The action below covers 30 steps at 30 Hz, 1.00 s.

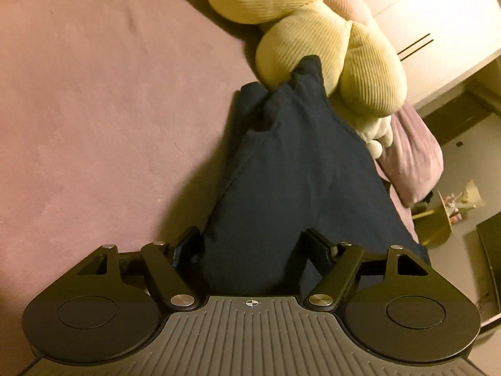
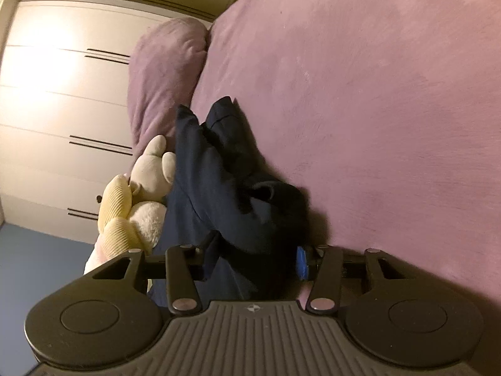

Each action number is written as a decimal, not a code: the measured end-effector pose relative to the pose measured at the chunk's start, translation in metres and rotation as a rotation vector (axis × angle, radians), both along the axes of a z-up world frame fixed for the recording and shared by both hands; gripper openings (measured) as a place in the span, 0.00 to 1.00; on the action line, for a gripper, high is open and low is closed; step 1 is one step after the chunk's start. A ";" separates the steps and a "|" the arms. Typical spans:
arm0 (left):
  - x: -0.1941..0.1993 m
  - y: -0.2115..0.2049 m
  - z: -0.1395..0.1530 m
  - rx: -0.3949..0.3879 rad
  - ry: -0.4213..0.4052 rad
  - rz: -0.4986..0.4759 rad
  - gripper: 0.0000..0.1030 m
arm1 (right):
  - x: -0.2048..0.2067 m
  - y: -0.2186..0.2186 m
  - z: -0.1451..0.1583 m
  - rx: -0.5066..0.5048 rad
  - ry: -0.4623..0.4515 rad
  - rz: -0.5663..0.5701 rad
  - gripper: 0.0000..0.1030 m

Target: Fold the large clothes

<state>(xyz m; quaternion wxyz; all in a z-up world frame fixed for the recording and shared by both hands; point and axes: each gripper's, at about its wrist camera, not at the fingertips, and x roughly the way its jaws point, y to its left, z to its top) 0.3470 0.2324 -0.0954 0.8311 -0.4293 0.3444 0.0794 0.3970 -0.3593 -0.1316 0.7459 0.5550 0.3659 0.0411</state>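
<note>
Dark navy garment (image 1: 297,181): bunched lengthwise on a mauve bed cover (image 1: 109,109), running from the grippers away to the far end, where its tip rests against a yellow ribbed plush toy (image 1: 328,31). In the right wrist view the garment (image 2: 219,188) lies in heaped folds with a raised dark opening on its right side.

Left gripper (image 1: 253,247): jaws spread, cloth filling the space between them; whether the fingers press on the cloth cannot be told.

Right gripper (image 2: 253,260): jaws partly spread, cloth bunched between them; a blue pad (image 2: 301,263) shows on the right finger, at the edge of the cloth. A firm pinch cannot be confirmed.

Plush toys: the yellow ribbed one, with a small cream plush (image 2: 153,175) just beside it, both touching the garment's edge.

Pillow (image 2: 166,78): mauve, at the bed's edge beyond the toys.

Wardrobe (image 2: 62,109): pale doors with dark slot handles, in the background.
</note>
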 end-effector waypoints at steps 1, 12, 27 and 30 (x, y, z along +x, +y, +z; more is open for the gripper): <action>0.003 0.000 -0.001 0.001 0.000 -0.003 0.72 | 0.005 0.001 0.000 0.006 0.000 0.001 0.49; -0.018 -0.001 0.042 0.004 -0.124 -0.022 0.36 | 0.011 0.020 0.021 -0.090 -0.015 0.001 0.25; -0.190 -0.010 0.063 0.067 0.008 -0.106 0.45 | -0.141 0.003 0.056 -0.157 0.003 0.115 0.24; -0.206 -0.002 0.061 0.075 0.055 -0.036 0.47 | -0.172 -0.002 0.054 -0.160 0.007 0.127 0.33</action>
